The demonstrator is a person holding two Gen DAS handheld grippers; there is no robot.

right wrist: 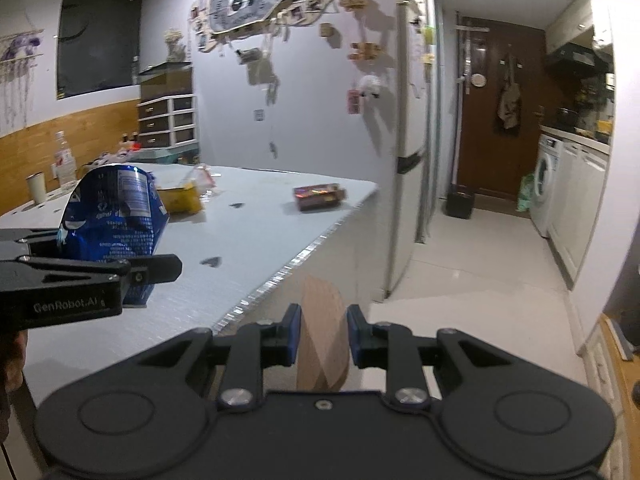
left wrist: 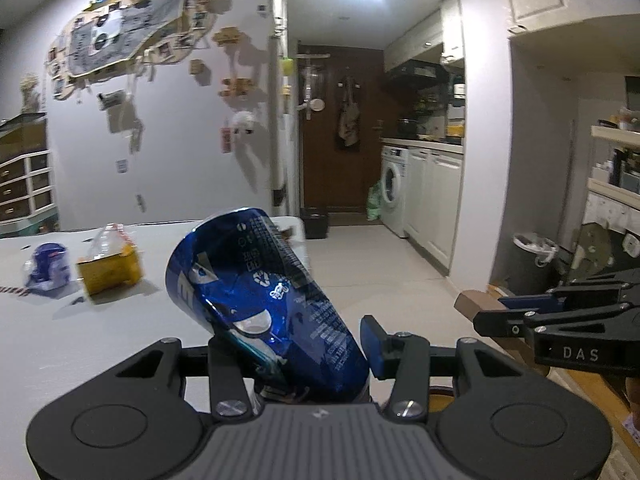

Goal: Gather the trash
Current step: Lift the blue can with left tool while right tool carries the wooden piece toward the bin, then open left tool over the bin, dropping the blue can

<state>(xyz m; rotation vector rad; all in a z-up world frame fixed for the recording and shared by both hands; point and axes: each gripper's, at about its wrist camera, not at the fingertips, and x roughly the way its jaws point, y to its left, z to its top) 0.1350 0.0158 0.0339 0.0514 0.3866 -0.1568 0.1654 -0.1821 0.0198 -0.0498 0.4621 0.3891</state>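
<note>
My left gripper (left wrist: 296,348) is shut on a dented blue drink can (left wrist: 264,300), held tilted above the white table (left wrist: 60,340). The can and left gripper also show at the left of the right wrist view (right wrist: 116,216). My right gripper (right wrist: 320,332) is shut on a flat brown cardboard piece (right wrist: 322,332), held edge-on past the table's right edge; it shows at the right of the left wrist view (left wrist: 476,304). On the table lie a yellow carton with clear wrap (left wrist: 110,266), a blue and white crumpled cup (left wrist: 46,268) and a dark snack box (right wrist: 318,198).
A grey trash bin with a white liner (left wrist: 532,260) stands on the floor at the right wall. A small black bin (left wrist: 315,222) sits by the brown door. A white cup (right wrist: 36,188) and a clear bottle (right wrist: 64,164) stand at the table's far left.
</note>
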